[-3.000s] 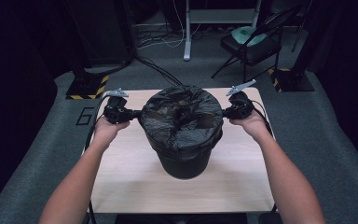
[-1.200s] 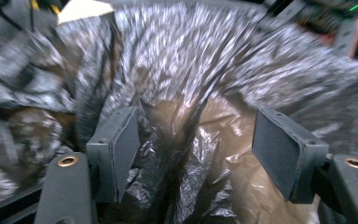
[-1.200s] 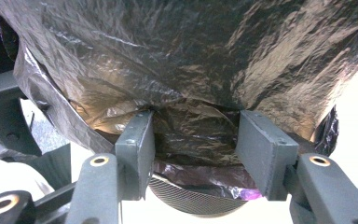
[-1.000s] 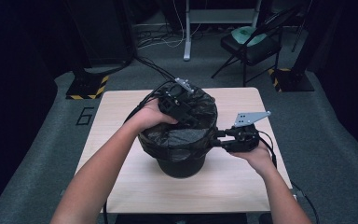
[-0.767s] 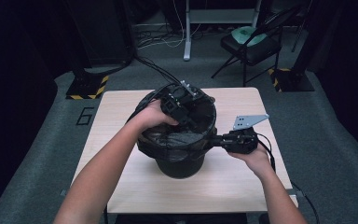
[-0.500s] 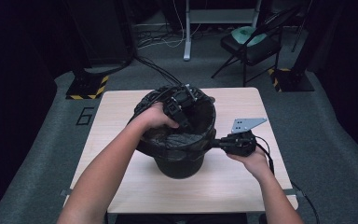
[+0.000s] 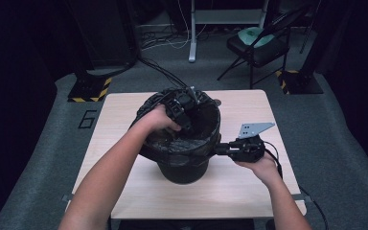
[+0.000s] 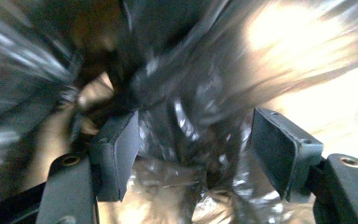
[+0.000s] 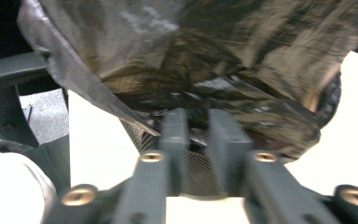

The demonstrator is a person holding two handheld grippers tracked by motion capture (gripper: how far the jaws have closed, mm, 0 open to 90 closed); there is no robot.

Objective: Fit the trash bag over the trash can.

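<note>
Black plastic, a bin liner [image 7: 184,143], was draped over the rim of a dark mesh wastebasket [image 7: 184,170] that stood near the middle of a pale wooden table [image 7: 124,191]; that is how we saw the scene from the high view. Starting at the left, we noted a strip of black-and-yellow tape [image 7: 88,91] on the grey floor and a 6 [image 7: 87,119] marked beside the table.

Our left gripper [image 7: 184,108] was reaching down into the mouth of the basket, over its far rim, with the liner bunched around it. In the left gripper view its 2 jaws stood well apart, with crinkled, shiny liner [image 8: 186,135] filling the gap between them. The picture was blurred, and we could not tell whether the pads pressed on the plastic or merely stood beside it.

Further right, our right gripper [image 7: 219,150] was held level at the near-right side of the basket, its tips at the liner's hanging edge, the grey plate [image 7: 254,128] standing above it. In the right gripper view the 2 jaws were nearly together, with only a narrow gap, having just eased apart a little. Between them sat a fold of liner [image 9: 196,130] against the mesh wall [image 9: 191,172], which the pads seemed to pinch.

At the far right, beyond the table, we saw a folding chair [image 7: 258,45].
</note>
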